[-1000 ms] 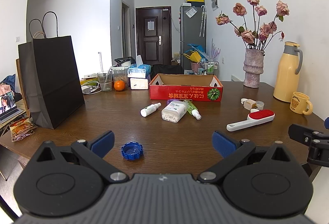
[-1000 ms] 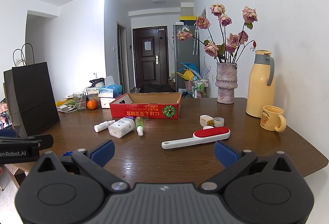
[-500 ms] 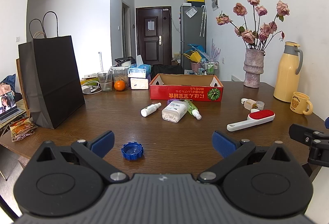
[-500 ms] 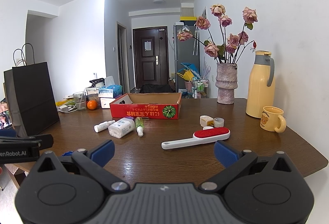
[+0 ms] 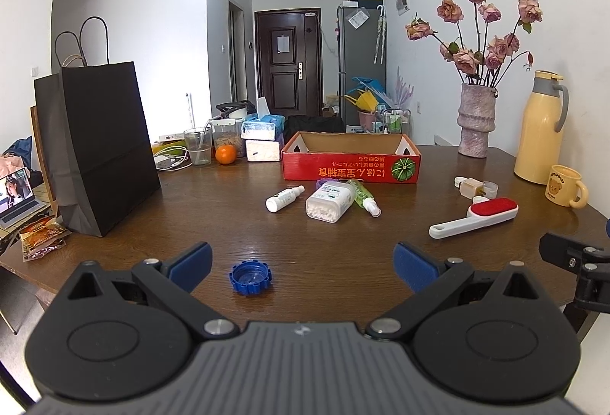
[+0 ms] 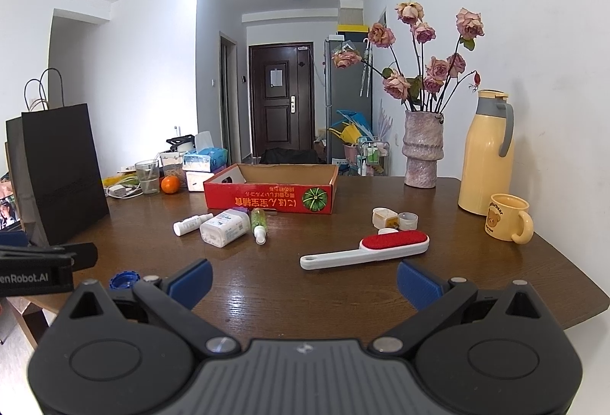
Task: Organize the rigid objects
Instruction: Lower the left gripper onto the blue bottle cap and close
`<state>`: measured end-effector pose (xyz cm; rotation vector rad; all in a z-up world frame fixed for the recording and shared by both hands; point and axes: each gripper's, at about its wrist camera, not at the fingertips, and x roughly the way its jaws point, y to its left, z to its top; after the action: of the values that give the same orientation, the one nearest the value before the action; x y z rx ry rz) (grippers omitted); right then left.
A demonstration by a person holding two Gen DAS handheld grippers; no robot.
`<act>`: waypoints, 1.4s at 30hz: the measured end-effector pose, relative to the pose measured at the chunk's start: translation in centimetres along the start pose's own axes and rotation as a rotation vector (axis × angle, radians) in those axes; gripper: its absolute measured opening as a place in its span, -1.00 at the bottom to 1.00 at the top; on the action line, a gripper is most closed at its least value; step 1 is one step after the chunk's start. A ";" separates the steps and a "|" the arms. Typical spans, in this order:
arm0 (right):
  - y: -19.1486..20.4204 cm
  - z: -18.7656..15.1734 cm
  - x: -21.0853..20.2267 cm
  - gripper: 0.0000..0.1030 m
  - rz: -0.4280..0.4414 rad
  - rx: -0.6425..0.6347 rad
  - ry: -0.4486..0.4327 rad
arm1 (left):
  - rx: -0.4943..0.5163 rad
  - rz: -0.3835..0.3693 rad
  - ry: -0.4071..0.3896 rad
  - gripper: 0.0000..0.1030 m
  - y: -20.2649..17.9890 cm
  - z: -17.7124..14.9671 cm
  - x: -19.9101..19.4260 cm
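An open red cardboard box [image 5: 350, 167] [image 6: 270, 199] stands mid-table. In front of it lie a white spray bottle [image 5: 284, 199] [image 6: 191, 223], a white cotton-swab box [image 5: 329, 202] [image 6: 225, 226] and a green spray bottle [image 5: 364, 196] [image 6: 258, 220]. A white lint brush with a red pad [image 5: 474, 217] [image 6: 366, 249] lies to the right, beside small white containers [image 5: 474, 186] [image 6: 394, 218]. A blue bottle cap [image 5: 249, 277] [image 6: 124, 279] sits near the front edge. My left gripper [image 5: 303, 262] is open just behind the cap. My right gripper [image 6: 303, 279] is open, short of the brush.
A black paper bag [image 5: 99, 148] stands at the left. A glass, an orange [image 5: 225, 153] and tissue boxes sit at the back left. A vase of dried roses [image 6: 421, 152], a yellow thermos [image 6: 488, 156] and a yellow mug [image 6: 509, 222] line the right wall side.
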<state>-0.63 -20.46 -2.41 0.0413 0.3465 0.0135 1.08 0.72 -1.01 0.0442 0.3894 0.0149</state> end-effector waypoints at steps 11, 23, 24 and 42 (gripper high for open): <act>-0.9 0.1 3.1 1.00 0.018 0.015 0.035 | -0.013 0.021 0.049 1.00 0.8 0.0 3.7; -1.3 0.0 7.0 1.00 0.006 0.038 0.095 | -0.030 0.033 0.118 1.00 2.0 -0.1 7.7; -1.3 0.0 7.3 1.00 0.004 0.038 0.102 | -0.033 0.034 0.125 1.00 2.1 0.0 8.2; -2.1 -0.4 15.2 1.00 -0.046 0.062 0.222 | -0.087 0.079 0.298 0.98 4.8 -1.6 17.2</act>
<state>13.48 -22.26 -8.07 0.0933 0.5696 -0.0381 16.40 5.99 -8.79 -0.0287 0.6846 0.1171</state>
